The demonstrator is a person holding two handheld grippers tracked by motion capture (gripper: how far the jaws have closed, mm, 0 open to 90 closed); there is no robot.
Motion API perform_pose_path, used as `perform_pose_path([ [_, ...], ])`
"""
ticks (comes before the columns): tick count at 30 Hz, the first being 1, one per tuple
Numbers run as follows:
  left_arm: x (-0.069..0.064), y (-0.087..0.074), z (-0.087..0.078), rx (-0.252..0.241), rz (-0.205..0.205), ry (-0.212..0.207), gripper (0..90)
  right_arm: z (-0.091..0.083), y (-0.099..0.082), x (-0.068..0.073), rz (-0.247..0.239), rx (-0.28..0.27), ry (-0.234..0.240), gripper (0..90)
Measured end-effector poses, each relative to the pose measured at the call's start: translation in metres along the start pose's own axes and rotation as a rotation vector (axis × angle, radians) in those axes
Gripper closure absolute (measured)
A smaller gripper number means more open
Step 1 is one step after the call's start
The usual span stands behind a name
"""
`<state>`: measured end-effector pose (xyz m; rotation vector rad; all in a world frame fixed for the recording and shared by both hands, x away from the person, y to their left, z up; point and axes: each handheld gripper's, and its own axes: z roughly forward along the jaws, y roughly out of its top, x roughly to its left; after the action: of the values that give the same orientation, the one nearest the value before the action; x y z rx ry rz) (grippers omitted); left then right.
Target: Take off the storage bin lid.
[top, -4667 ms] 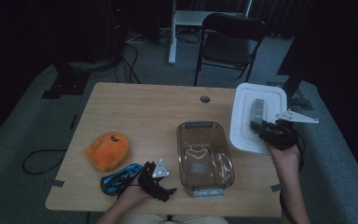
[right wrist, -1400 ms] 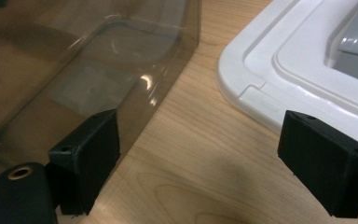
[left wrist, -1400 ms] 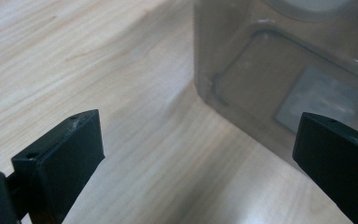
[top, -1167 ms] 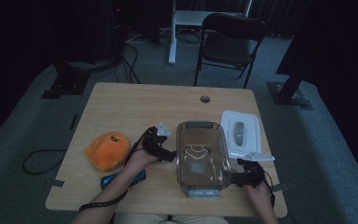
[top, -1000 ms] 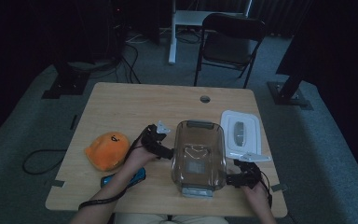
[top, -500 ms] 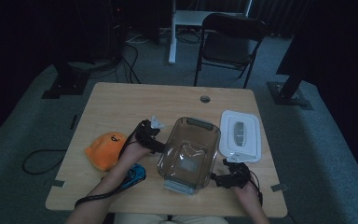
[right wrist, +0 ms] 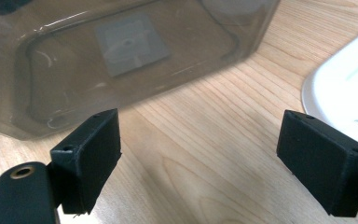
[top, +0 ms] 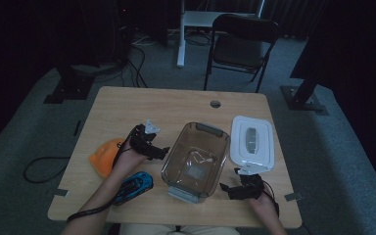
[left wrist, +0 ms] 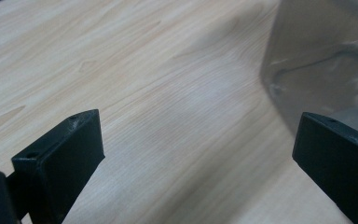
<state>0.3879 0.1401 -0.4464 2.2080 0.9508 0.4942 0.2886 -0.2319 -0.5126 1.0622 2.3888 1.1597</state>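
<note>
A clear, empty plastic container (top: 196, 159) lies skewed on the wooden table (top: 176, 105), its near end turned toward the left. Its white lid (top: 252, 141) rests flat to its right. My left gripper (top: 160, 152) is open just left of the container's left wall (left wrist: 326, 60), jaws spread over bare wood. My right gripper (top: 227, 188) is open near the container's front right corner (right wrist: 135, 60), with nothing between its jaws and the lid's edge (right wrist: 349, 88) off to one side.
An orange soft toy (top: 105, 155) and a blue toy car (top: 133, 186) lie at the front left beside the left forearm. A cable hole (top: 215, 104) sits near the table's far edge. A black chair (top: 242, 41) stands beyond the table.
The container has swung from straight to skewed and shifted left. The lid now lies flat to its right. Both grippers have drawn in to the container's sides.
</note>
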Motion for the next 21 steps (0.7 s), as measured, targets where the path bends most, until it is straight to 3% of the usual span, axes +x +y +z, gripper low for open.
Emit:
perform_pose_path([
  [4, 0.003, -0.002, -0.017, -0.021, -0.010, 0.007, 2.5, 0.001, -0.003, -0.003, 0.000, 0.009, -0.018, 13.3],
  [6, 0.006, -0.003, -0.025, -0.014, -0.023, 0.009, 2.5, 0.001, -0.004, -0.003, -0.002, 0.010, -0.019, 13.3],
  [11, 0.011, -0.010, -0.042, 0.000, -0.005, 0.033, 2.5, 0.001, -0.008, -0.003, -0.016, 0.024, -0.023, 13.3],
  [21, 0.022, -0.029, -0.075, 0.004, -0.040, 0.048, 2.5, 0.002, -0.015, -0.008, -0.014, 0.049, -0.043, 13.2],
])
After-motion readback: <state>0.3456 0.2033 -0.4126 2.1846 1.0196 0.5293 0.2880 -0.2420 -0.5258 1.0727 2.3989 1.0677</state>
